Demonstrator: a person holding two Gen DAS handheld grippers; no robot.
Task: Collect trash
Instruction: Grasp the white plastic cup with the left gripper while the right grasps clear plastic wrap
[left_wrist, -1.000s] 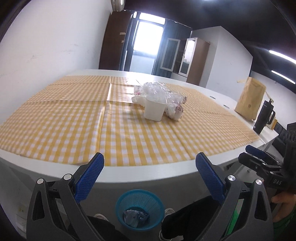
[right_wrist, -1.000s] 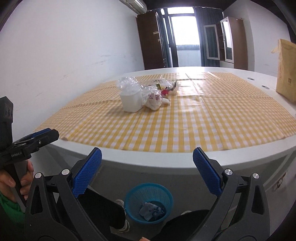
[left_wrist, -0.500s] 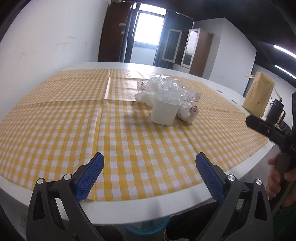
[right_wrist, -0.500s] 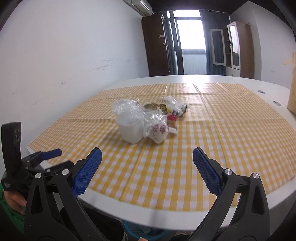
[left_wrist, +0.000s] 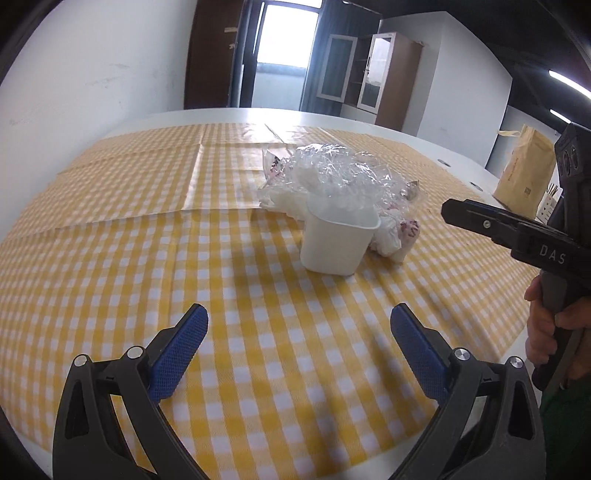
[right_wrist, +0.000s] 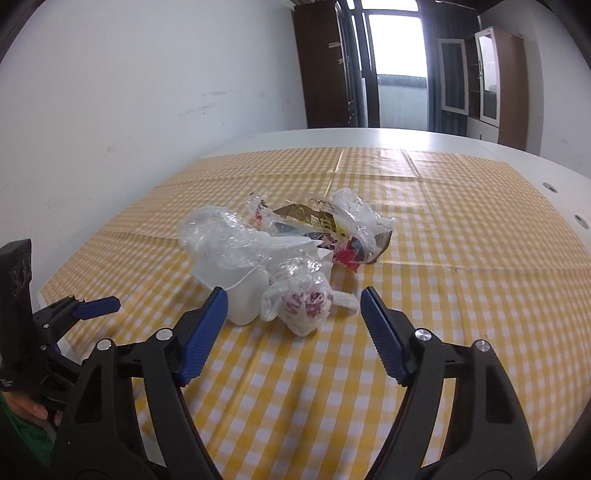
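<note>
Both wrist cams angled down over checkered tablecloth (left_wrist: 110, 258), left one farther back; both share trash pile (right_wrist: 288, 258), each seeing the other gripper.

From my left side I read "DAS" in pale letters on the black body of my right gripper (left_wrist: 480, 221). The brown paper bag (left_wrist: 526, 173) bears a small print, and the crumpled wrappers (right_wrist: 325, 225) show lettering, both too blurred to read.

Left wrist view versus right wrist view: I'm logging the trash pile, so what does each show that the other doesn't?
Only the left wrist view shows the brown paper bag at the table's far right. Only the right wrist view shows the printed snack wrapper with red scraps behind the pile. Both show the white cup stuffed with clear plastic film, the crumpled white bag beside it, and the yellow checked tablecloth.
</note>
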